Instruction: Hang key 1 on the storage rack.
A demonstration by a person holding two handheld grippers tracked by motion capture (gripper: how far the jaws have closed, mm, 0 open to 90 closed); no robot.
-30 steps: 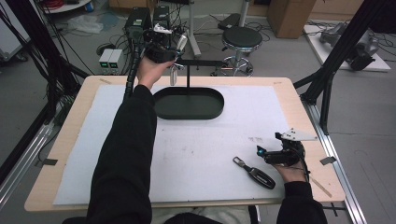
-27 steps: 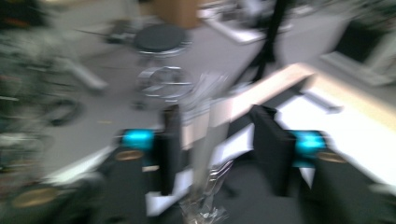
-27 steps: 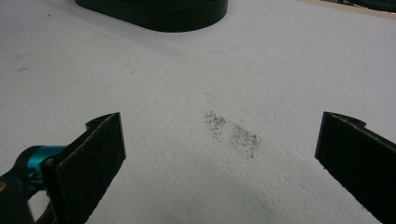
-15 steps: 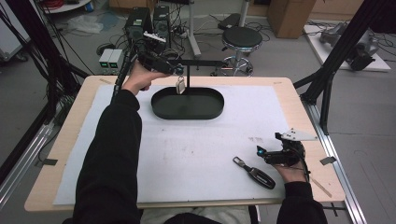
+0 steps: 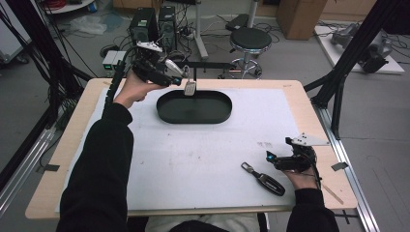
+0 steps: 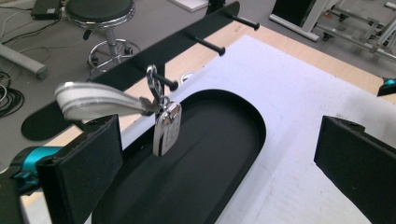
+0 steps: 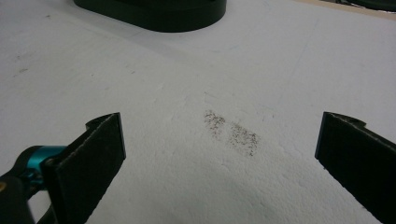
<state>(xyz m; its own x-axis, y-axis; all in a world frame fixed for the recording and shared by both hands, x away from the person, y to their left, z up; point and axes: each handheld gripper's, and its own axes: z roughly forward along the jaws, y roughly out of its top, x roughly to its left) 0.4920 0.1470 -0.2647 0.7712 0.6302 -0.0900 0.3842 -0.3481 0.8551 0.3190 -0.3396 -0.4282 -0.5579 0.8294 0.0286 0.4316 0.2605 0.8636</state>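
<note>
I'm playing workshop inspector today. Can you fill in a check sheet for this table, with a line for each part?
Surface: white mat on a wooden table; a dark smudge on the mat.
Job's things: silver keychain hanging by its ring on a peg of the black rack, above the black oval tray. Car key lying flat near the front edge.
Clutter: nothing seen.
Grippers: left gripper open beside the keychain; right gripper open, low over the mat.
Cables: left gripper's cable runs off the back edge.
Surroundings: black stool, computer boxes, loose wires on the floor.
</note>
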